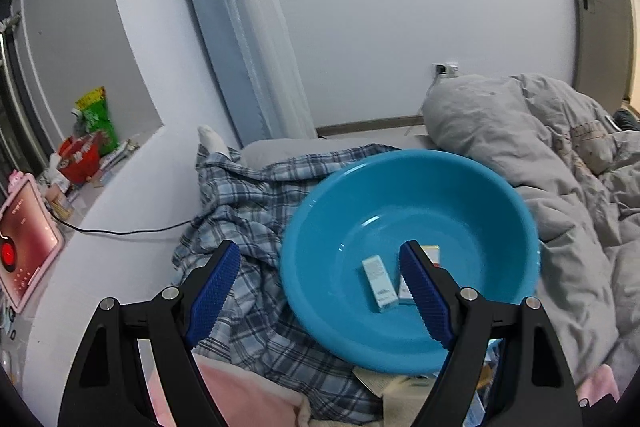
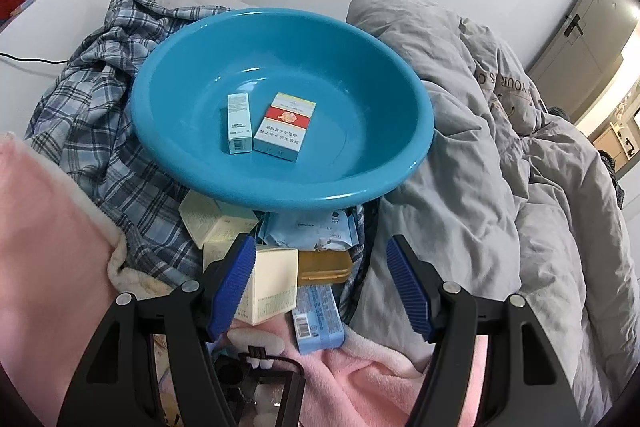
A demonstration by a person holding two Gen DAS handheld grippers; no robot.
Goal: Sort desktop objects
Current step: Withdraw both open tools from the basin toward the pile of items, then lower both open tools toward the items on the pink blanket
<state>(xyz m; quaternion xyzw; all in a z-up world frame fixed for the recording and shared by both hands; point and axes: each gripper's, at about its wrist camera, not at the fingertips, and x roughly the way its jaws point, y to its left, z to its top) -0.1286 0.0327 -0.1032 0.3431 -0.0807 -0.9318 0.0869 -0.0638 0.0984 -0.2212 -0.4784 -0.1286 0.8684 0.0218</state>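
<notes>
The basin (image 2: 280, 183) already holds two boxes (image 2: 276, 131), far ahead of the right gripper (image 2: 320, 283). Its jaws are released and empty; a cream box (image 2: 272, 283) lies just beside its left jaw. The left gripper (image 1: 320, 291) is also released, empty, over the basin rim. Probably the next step is picking: the right jaws must come down around the cream box.

The left wrist camera sits behind the left tongs (image 1: 320, 287) and looks forward and a little down at the round blue plastic basin (image 1: 320, 227) on the bed, with the white wall behind. The right wrist camera looks more steeply down over the right tongs (image 2: 320, 275), close above the bed. Both views share the basin (image 2: 168, 131) and the grey quilt (image 2: 500, 147).
</notes>
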